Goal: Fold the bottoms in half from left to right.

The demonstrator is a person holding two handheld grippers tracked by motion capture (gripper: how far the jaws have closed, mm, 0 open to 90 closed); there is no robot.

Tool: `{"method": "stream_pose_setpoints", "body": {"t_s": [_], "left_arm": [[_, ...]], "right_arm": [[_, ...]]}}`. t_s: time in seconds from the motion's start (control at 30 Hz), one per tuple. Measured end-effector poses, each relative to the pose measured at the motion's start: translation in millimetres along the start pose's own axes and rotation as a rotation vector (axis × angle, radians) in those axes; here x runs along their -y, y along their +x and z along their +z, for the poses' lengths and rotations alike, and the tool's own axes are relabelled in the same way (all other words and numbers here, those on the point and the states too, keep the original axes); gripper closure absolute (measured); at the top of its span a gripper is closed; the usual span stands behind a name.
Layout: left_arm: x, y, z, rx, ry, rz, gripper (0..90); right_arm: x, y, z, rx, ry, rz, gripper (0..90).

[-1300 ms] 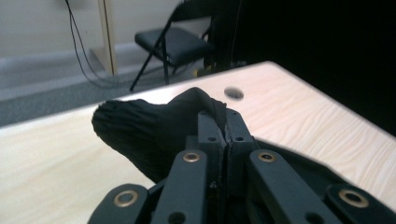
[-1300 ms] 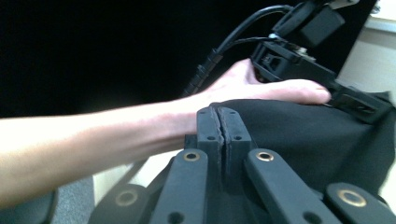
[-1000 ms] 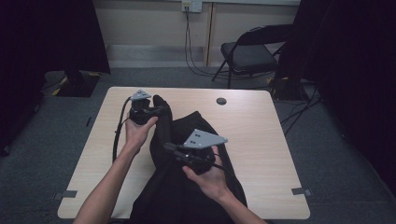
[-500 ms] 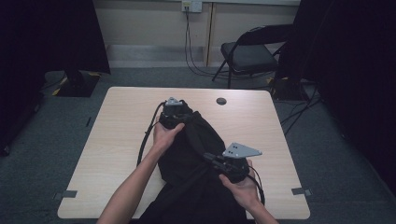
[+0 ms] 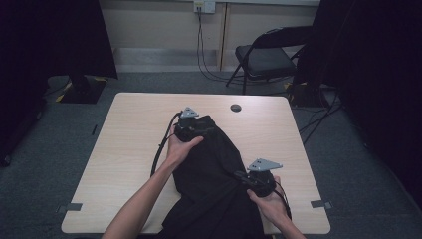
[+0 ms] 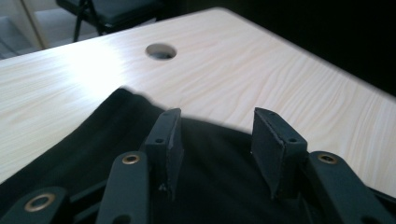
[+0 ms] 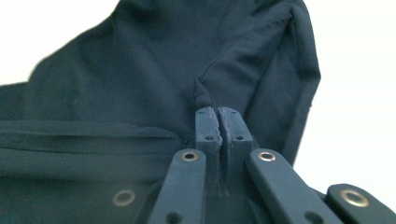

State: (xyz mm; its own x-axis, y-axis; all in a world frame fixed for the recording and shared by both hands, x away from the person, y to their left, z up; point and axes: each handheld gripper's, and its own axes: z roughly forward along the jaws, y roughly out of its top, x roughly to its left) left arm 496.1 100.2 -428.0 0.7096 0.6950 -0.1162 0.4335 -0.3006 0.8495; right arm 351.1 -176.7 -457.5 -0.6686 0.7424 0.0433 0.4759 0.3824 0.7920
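A black garment [image 5: 214, 169] is lying across the middle of the light wooden table [image 5: 124, 149] in the high view, running from just below the centre of the frame down to the bottom edge, where it is hanging over the near side of the table.

The left gripper [image 5: 191, 130] is sitting at the garment's upper end, a little above the middle of the frame, with the person's left hand [image 5: 180, 147] wrapped around it from below. In the left gripper view its jaws are standing apart, having just been opening, and the left gripper [image 6: 215, 140] is hovering over the cloth edge with nothing pinched between the pads; beyond them a round hole [image 6: 161, 51] is showing in the table near the top of that frame.

The right gripper [image 5: 249, 179] is lying at the lower right of the high view, on the garment's right edge. In the right gripper view the right gripper [image 7: 217, 114] is pressing its jaws together on a fold of the dark cloth [image 7: 140, 79], which is puckering just above the tips.
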Motion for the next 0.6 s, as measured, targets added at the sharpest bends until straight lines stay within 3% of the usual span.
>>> {"method": "stream_pose_setpoints", "body": {"t_s": [0.1, 0.2, 0.27, 0.33, 0.47, 0.5, 0.6], "left_arm": [[18.5, 3.8, -18.2, 0.001, 0.021, -0.009, 55.3], [38.5, 6.4, -34.7, -0.009, 0.073, 0.020, 57.3], [49.5, 7.8, -45.4, -0.019, 0.098, 0.024, 57.8], [59.2, 7.0, -54.1, -0.006, 0.104, 0.015, 58.6], [76.8, -4.0, -60.0, 0.036, 0.152, 0.043, 63.3], [80.1, -8.5, -59.8, 0.045, 0.173, 0.069, 64.2], [89.8, -20.8, -58.3, 0.090, 0.200, 0.088, 67.9]], "right_arm": [[3.4, -3.8, -5.4, 0.020, 0.008, 0.001, 84.5], [8.8, -9.2, -10.9, 0.059, 0.045, 0.008, 83.4], [13.3, -13.7, -15.6, 0.098, 0.058, 0.000, 84.4], [16.3, -20.6, -20.1, 0.142, 0.068, 0.032, 79.9], [12.9, -24.3, -22.2, 0.108, 0.004, 0.062, 76.6], [9.6, -20.8, -19.6, 0.093, -0.006, 0.049, 75.5], [0.6, -4.6, -4.7, 0.025, -0.011, -0.005, 76.1]]}}
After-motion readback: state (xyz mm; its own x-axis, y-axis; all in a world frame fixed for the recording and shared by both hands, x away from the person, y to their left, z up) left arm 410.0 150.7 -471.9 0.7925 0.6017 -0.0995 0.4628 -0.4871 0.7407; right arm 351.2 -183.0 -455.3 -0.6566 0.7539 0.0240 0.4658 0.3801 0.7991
